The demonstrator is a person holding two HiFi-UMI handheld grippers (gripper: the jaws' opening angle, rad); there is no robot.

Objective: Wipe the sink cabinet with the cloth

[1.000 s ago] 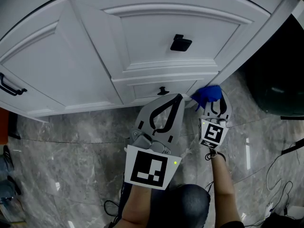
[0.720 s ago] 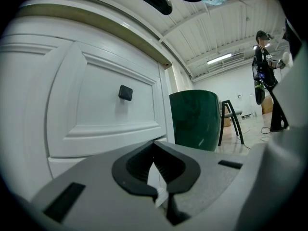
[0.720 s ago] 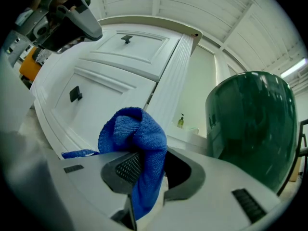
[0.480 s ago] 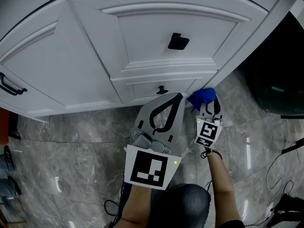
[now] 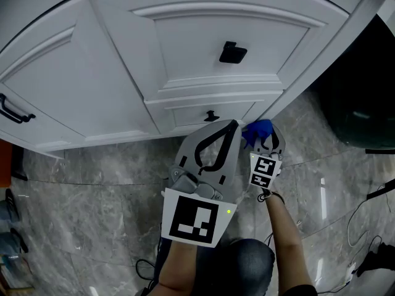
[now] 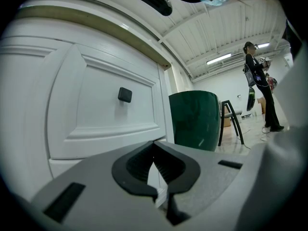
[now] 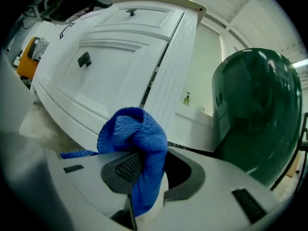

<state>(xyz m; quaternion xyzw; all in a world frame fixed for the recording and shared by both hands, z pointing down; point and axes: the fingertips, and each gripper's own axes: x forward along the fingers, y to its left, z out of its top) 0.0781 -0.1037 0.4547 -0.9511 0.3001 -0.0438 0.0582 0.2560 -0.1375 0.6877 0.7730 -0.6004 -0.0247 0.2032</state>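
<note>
Here your right gripper (image 7: 144,166) clamps a bunched, bright-blue looped-pile cloth (image 7: 131,131) by the lower right corner of the white sink cabinet (image 5: 203,48); your left gripper (image 6: 155,150) is closed on nothing.

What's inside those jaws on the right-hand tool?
A bunched blue cloth, pinched in the right gripper. Its lower end disappears between the jaws, so the rest is hidden.

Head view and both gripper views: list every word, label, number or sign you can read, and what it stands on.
No readable text in any view.
On the left gripper and right gripper: square marker patterns only, no letters.
On the small bottle in the right gripper view: label too small to read.
On the blue cloth: no tag visible.
</note>
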